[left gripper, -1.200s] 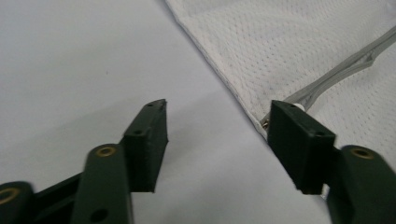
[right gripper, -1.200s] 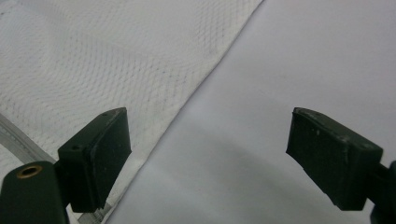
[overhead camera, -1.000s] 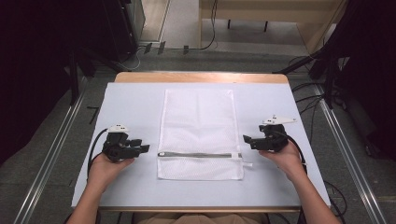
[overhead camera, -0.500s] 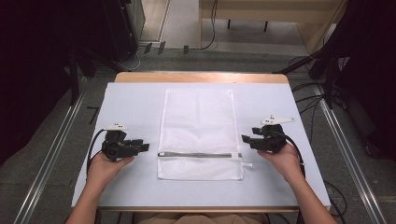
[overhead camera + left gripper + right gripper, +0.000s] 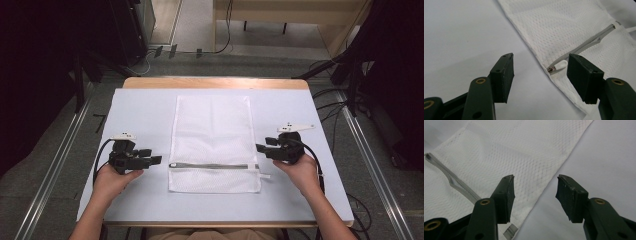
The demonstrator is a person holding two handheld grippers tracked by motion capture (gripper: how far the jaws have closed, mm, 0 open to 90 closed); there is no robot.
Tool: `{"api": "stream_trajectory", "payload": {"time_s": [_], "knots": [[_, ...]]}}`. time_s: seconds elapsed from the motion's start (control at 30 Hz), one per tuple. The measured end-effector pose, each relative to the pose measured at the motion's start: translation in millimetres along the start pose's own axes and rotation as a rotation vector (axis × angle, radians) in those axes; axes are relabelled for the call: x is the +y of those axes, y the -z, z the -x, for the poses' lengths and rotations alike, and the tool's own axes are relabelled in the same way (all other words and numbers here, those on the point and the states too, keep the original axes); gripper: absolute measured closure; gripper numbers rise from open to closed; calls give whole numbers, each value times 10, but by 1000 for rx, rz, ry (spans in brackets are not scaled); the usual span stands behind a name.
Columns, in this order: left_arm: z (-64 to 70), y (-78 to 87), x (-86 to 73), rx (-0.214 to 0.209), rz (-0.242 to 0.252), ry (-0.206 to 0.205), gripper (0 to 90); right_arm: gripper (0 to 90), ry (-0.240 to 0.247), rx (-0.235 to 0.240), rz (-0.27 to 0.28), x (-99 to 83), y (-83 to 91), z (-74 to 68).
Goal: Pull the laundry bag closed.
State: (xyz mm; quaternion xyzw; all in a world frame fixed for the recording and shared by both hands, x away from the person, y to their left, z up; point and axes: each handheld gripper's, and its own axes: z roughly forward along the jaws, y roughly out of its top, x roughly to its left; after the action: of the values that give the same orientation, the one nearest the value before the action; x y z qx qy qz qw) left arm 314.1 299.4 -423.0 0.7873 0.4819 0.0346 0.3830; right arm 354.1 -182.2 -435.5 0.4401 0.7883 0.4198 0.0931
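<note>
Claw on the left is spread wide w/ nothing between its jaws, just off the bag's left edge, level w/ the zipper. Right claw is equally agape and empty, just off the bag's right edge, a bit above zipper level. Neither touches the mesh as far as the high view tells.

Bag is a white mesh laundry bag lying flat on the desk, roughly centred, long side running away from the person, zipper crossing it near the person's end. Zipper looks shut across nearly its whole length in the high view; the left gripper view shows the slider at the bag's left edge w/ a white pull tab beside it, sitting between that claw's jaws but farther off, not gripped. A small white tab sticks out at the bag's right edge by the zipper end. Right gripper view has the bag's right edge running between its jaws, jaws above the cloth, zipper tape off to that edge's inner side.

Judgement: work is at its very start, approach only. Nothing grasped, bag undisturbed and unwrinkled. Left to do, prob: pin the bag's right edge w/ the right claw, pinch the slider pull w/ the left one, then draw the zipper along the bag
</note>
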Motion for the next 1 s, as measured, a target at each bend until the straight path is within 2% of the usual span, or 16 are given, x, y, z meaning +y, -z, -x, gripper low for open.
{"api": "stream_trajectory", "payload": {"time_s": [0.13,0.3,0.4,0.6,0.67,1.0], "knots": [[-14,-23,-4,0,-23,1,391,505,13,-14,-14,11,-7,-27],[-32,-15,-3,0,-18,0,387,516,10,-5,-27,29,-14,-98],[-27,-22,-4,-3,-23,-3,381,516,39,5,-29,35,-18,-160],[-13,-29,-4,-2,-17,-23,368,496,63,24,-36,31,-29,-189],[-8,-40,0,-7,-15,-25,364,494,78,11,-35,25,-32,-218],[-23,-62,23,-11,-17,-30,361,491,61,12,-70,-1,-42,-209]]}}
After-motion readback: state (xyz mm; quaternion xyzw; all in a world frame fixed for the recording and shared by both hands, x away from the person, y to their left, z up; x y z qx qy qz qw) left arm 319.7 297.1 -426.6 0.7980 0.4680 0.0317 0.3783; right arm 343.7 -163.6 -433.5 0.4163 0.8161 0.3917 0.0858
